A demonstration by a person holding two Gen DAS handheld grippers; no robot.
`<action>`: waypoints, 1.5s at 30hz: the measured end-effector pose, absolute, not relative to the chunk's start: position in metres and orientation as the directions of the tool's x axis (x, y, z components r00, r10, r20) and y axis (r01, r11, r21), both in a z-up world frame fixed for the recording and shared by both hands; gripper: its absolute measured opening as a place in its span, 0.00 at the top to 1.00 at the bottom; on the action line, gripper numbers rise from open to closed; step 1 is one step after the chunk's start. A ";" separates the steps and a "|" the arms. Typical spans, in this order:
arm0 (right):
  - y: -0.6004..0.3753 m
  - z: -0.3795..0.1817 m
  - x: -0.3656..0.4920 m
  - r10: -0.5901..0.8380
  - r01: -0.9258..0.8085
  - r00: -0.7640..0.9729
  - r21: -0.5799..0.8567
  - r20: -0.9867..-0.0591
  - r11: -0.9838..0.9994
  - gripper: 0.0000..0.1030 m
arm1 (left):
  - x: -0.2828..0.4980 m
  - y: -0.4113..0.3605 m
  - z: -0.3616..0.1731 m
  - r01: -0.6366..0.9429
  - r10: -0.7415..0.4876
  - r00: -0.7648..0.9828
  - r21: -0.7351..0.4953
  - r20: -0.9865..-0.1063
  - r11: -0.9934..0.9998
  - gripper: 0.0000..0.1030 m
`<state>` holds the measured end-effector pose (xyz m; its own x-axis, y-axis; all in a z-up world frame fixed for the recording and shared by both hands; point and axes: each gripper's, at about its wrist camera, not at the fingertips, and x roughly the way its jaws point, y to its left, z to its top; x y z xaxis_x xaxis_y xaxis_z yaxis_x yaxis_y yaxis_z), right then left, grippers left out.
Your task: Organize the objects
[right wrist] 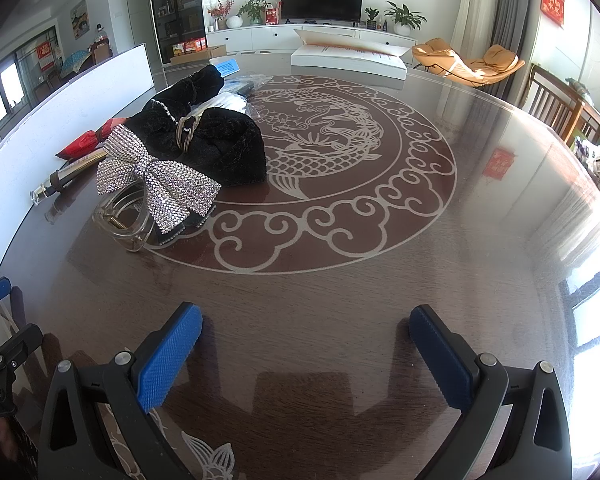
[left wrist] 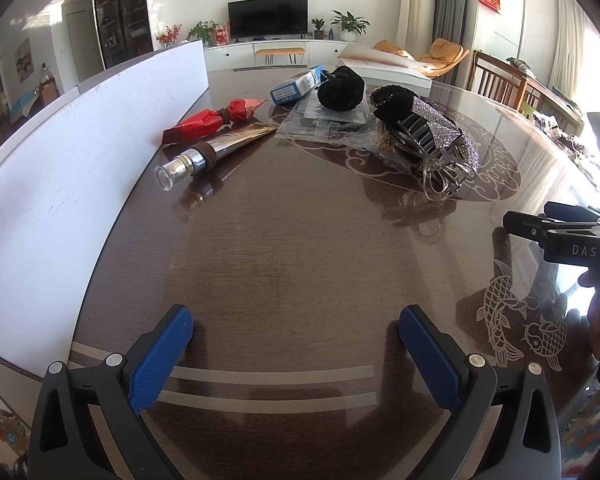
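A loose pile lies on the dark round table (left wrist: 300, 248). It holds a rhinestone bow hair clip (right wrist: 156, 178) on a clear claw clip (right wrist: 122, 220), a black velvet bow (right wrist: 216, 144), a black scrunchie (left wrist: 340, 88), a blue-and-white box (left wrist: 296, 86), a red wrapped packet (left wrist: 212, 120) and a gold tube with a silver cap (left wrist: 216, 150). My left gripper (left wrist: 296, 324) stands open over bare table, well short of the pile. My right gripper (right wrist: 306, 326) is open too, with nothing between its fingers. The right gripper (left wrist: 560, 236) also shows at the right edge of the left wrist view.
A long white box wall (left wrist: 60, 184) runs along the table's left side. A flat white box (right wrist: 348, 60) lies at the table's far edge. Clear plastic bags (left wrist: 324, 124) sit under the pile. Wooden chairs (right wrist: 560, 108) stand to the right.
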<state>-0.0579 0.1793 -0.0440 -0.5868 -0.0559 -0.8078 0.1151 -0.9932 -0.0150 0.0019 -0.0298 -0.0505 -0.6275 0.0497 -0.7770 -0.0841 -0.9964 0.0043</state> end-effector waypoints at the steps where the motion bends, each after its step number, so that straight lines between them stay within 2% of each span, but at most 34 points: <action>1: 0.179 -0.044 -0.058 -0.056 0.115 -0.587 -0.015 -0.808 -0.993 0.00 | 0.002 -0.030 -0.050 -0.083 0.049 -0.627 0.005 -0.777 -0.997 0.00; 45: 0.179 -0.044 -0.057 -0.055 0.114 -0.587 -0.015 -0.808 -0.993 0.00 | -0.003 -0.042 -0.049 -0.067 0.044 -0.609 -0.004 -0.792 -0.998 0.00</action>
